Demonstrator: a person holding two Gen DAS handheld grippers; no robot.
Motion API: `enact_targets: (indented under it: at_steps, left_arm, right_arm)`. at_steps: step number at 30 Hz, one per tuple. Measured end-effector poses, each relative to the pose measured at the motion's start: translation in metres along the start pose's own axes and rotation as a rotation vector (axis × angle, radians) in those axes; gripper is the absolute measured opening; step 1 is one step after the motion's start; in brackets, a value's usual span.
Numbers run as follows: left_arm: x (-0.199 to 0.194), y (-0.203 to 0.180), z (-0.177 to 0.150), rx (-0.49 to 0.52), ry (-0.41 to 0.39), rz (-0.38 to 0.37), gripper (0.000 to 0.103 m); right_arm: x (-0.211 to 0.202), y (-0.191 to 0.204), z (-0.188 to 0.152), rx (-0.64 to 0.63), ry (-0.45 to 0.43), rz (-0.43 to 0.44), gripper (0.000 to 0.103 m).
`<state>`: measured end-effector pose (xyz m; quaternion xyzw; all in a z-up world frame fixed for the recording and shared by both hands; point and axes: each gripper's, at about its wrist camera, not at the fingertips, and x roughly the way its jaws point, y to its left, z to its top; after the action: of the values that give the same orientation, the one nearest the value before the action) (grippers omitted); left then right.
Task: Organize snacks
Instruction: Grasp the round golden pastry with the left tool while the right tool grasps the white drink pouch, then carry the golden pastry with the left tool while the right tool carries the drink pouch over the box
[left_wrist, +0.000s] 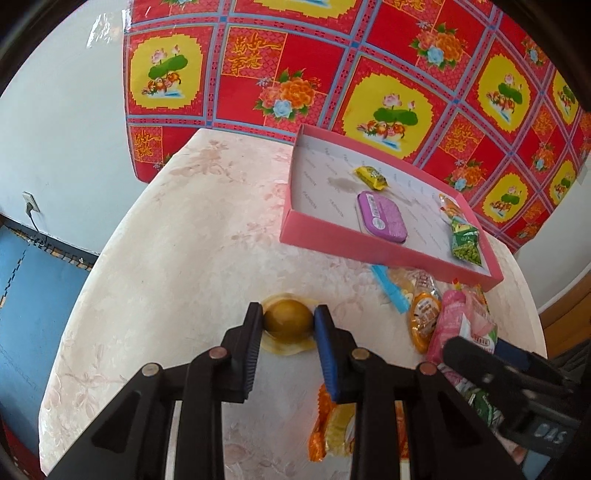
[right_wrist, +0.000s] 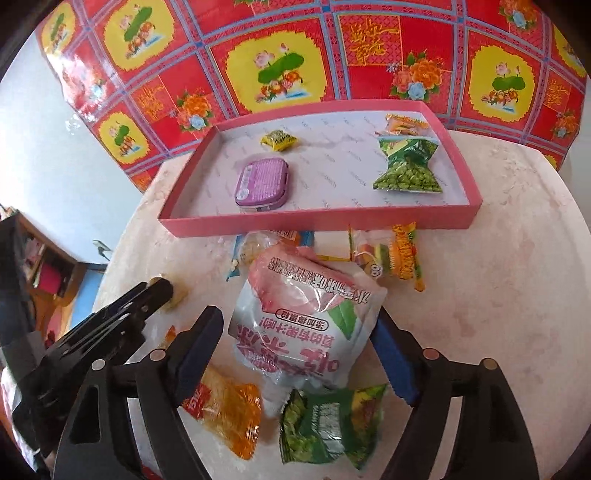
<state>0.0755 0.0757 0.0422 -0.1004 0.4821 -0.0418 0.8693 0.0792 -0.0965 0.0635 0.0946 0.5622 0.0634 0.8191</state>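
Observation:
My left gripper (left_wrist: 289, 320) is shut on a round brown snack in a clear wrapper (left_wrist: 288, 318) that rests on the table. My right gripper (right_wrist: 295, 325) is open, its fingers on either side of a pink and white pouch (right_wrist: 299, 317) lying on the table. A shallow pink tray (right_wrist: 258, 218) at the back holds a purple tin (right_wrist: 263, 182), a small yellow candy (right_wrist: 279, 139), a green pea packet (right_wrist: 408, 166) and an orange packet (right_wrist: 404, 123). The tray also shows in the left wrist view (left_wrist: 369, 247).
Loose snacks lie on the round pale table (right_wrist: 498, 277): an orange packet (right_wrist: 225, 413), a green packet (right_wrist: 328, 421), a yellow-green packet (right_wrist: 402, 251), a blue-edged bag (right_wrist: 255, 245). A red floral cloth (right_wrist: 332, 48) hangs behind. The table edge drops off at left.

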Motion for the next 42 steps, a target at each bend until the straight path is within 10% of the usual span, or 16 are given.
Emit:
enact_targets:
  at_steps: [42]
  left_arm:
    - [-0.045, -0.042, 0.041, 0.112, -0.126, -0.026, 0.030]
  right_arm:
    - [-0.074, -0.031, 0.053, -0.018, -0.236, 0.104, 0.074]
